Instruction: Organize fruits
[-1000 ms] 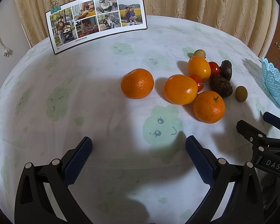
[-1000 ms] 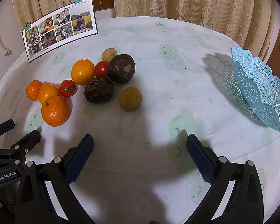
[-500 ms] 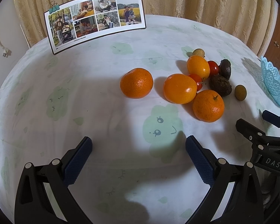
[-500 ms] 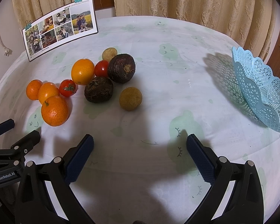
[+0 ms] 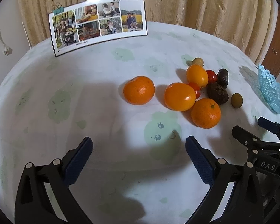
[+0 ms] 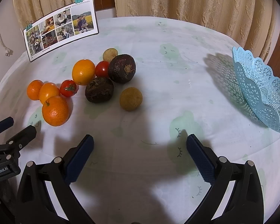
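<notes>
A cluster of fruit lies on the table. In the left wrist view, one orange (image 5: 139, 90) sits apart on the left, with several more oranges (image 5: 179, 96), two small tomatoes (image 5: 211, 75), two dark fruits (image 5: 217, 93) and two small brown fruits (image 5: 236, 100) to its right. My left gripper (image 5: 139, 156) is open and empty, short of the oranges. In the right wrist view, my right gripper (image 6: 140, 155) is open and empty, below a brown fruit (image 6: 131, 98) and a dark fruit (image 6: 99, 92). A blue lace basket (image 6: 261, 89) stands at the right.
A clipped photo sheet (image 5: 99, 24) stands at the table's back left, with curtains behind. The white cloth (image 6: 158, 56) with green prints covers the round table. Each gripper shows at the edge of the other's view: the right gripper (image 5: 261, 136) and the left gripper (image 6: 9, 134).
The left wrist view has shifted slightly, so the fruits sit a little lower left. No fruit has moved and both grippers stay open.
</notes>
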